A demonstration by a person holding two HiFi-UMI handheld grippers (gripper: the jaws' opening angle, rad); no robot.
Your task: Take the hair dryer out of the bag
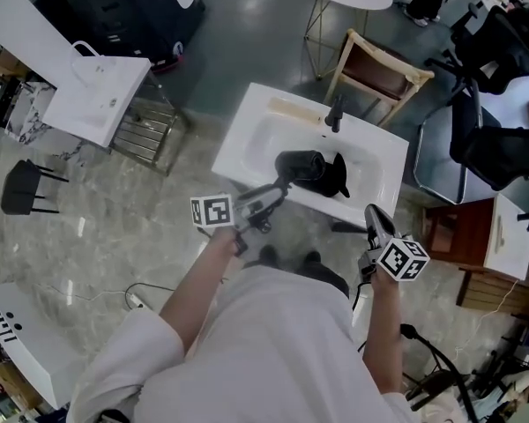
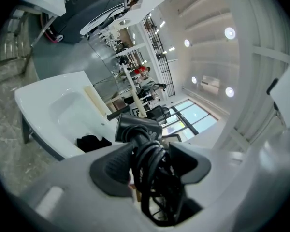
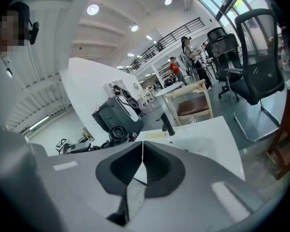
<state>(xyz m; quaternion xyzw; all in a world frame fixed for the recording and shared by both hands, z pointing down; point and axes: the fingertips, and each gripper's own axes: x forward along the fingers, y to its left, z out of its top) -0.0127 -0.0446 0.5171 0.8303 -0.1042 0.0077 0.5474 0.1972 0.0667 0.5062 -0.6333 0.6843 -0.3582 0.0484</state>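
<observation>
In the left gripper view, the hair dryer [image 2: 135, 128] is pinched by its cord-wrapped handle in the left tool [image 2: 152, 152], barrel pointed straight ahead. The bag [image 2: 93, 142] is seen lower-left in the sink [image 2: 43, 98], clear of it. In the right gripper view the right tool [image 3: 143, 151] is pressed together on nothing, and in the head view the hair dryer is held left-side, so it's reckoned pretty much out.

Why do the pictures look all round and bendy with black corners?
Left gripper view: the wide lens bends the sink edge, darkens the corners, and makes the hair dryer look huge. Right gripper view: same bending, bright ceiling lights. Head view: less bent.
</observation>
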